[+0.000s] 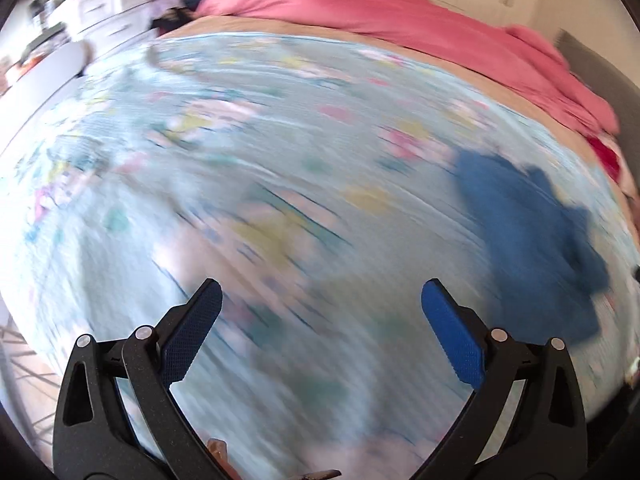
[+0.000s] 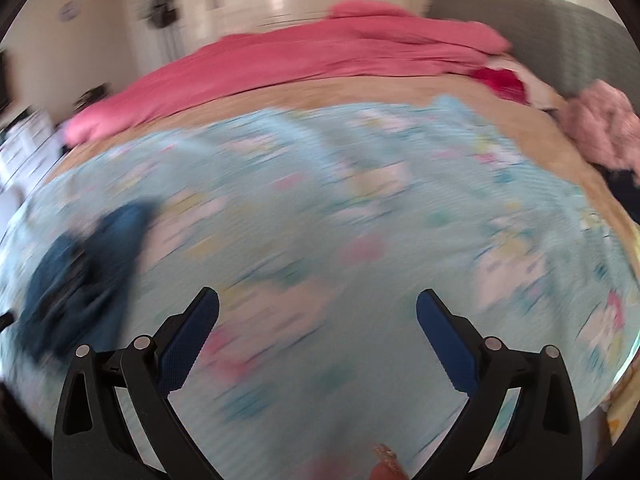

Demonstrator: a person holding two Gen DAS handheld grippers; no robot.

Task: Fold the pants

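Both grippers, left (image 1: 321, 300) and right (image 2: 318, 310), hang spread and empty over the bed (image 2: 320, 220), flanking crumpled pants (image 1: 528, 240) for pickup.

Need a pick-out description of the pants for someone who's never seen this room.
Start at the bed, covered by a light blue floral sheet with a pink duvet bunched along its far side. The pants are the crumpled dark blue heap lying on that sheet, between both grippers. Nothing else on the sheet is solid dark blue.
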